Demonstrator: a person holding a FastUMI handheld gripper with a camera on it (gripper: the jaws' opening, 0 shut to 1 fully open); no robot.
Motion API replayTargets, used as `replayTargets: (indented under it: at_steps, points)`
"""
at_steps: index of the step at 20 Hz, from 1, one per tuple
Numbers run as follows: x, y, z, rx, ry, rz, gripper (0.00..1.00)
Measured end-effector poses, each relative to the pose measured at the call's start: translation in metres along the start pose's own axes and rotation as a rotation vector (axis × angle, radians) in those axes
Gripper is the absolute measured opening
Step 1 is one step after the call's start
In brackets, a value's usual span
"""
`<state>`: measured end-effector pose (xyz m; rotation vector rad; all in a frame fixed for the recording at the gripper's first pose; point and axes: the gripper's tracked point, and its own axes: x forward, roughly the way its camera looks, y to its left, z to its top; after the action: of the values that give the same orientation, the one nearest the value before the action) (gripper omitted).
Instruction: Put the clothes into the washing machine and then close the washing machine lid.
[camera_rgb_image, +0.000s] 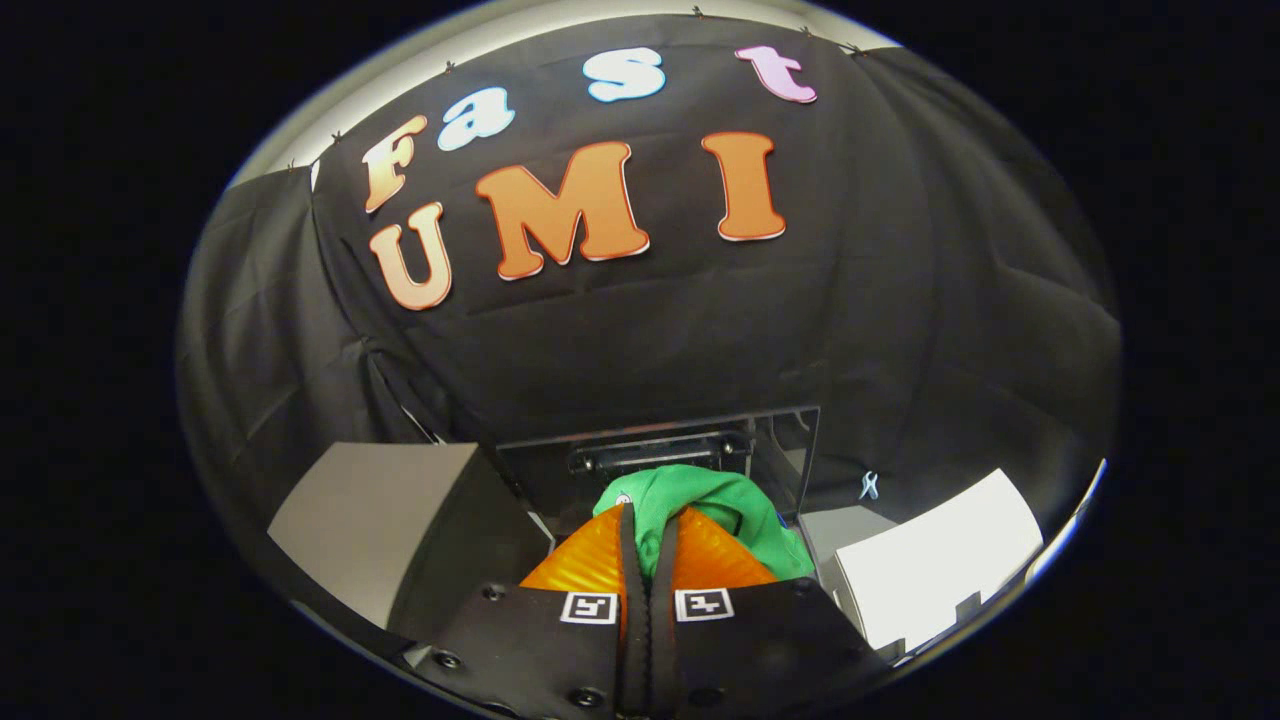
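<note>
While the tongs pinch it, green cloth bunches just ahead.

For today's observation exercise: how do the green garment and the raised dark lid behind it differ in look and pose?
The green garment is soft, bright and crumpled; the lid is rigid, dark, flat and glossy. The garment is pinched between the gripper fingers; the lid stands upright beyond them, untouched. Both sit just ahead of the gripper.

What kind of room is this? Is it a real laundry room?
Probably not a real one: it looks like a small test booth. Black cloth hangs all around as walls, a washer stands with its lid up, and the gripper has its jaws shut on a green garment.
</note>
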<state>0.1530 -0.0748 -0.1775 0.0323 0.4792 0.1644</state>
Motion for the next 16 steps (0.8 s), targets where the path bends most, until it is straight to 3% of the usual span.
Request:
replayTargets:
  at_steps: [8,16]
  points:
    - [0.076,-0.022,-0.101,-0.022,0.169,0.043,0.08]
    - [0.132,-0.026,-0.171,-0.059,0.238,0.054,0.08]
